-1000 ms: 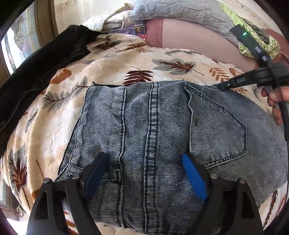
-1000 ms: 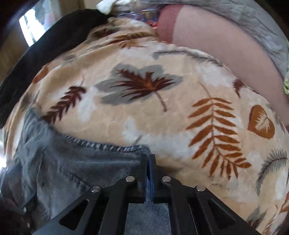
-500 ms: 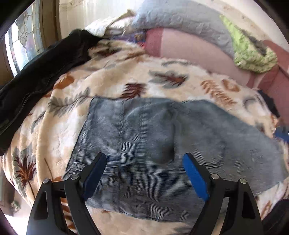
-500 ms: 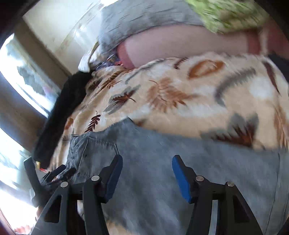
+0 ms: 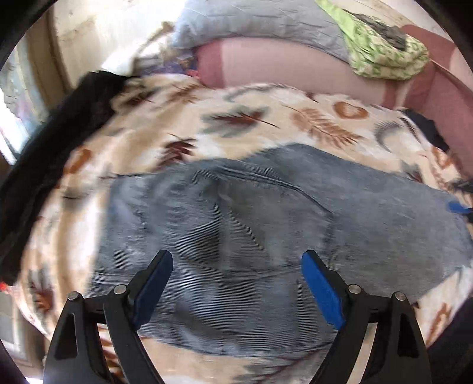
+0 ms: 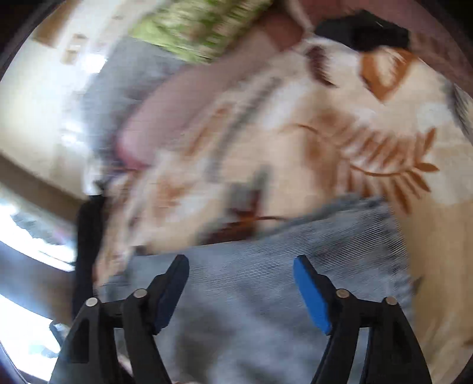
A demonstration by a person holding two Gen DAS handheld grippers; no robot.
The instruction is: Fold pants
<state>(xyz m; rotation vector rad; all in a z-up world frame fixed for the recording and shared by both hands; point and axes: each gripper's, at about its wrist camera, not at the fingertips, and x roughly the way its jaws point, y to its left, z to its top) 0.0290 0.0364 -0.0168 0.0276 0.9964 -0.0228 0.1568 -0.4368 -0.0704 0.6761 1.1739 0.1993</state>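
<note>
We are holding both tools wide open now, the right tool point(image 6: 241, 291) having just let go of the pants point(image 5: 266, 236) and the left tool point(image 5: 236, 283) hovering, so the folded pants are lying on the leafy blanket point(image 5: 251, 118), nearly done.

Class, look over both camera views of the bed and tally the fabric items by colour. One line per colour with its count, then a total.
Blue denim: 1, the folded jeans
Cream with leaf print: 1, the blanket
Black: 1, the garment at the left edge
Grey: 1, the pillow
Green patterned: 1, the cloth
Pink: 1, the bolster
Total: 6
</note>
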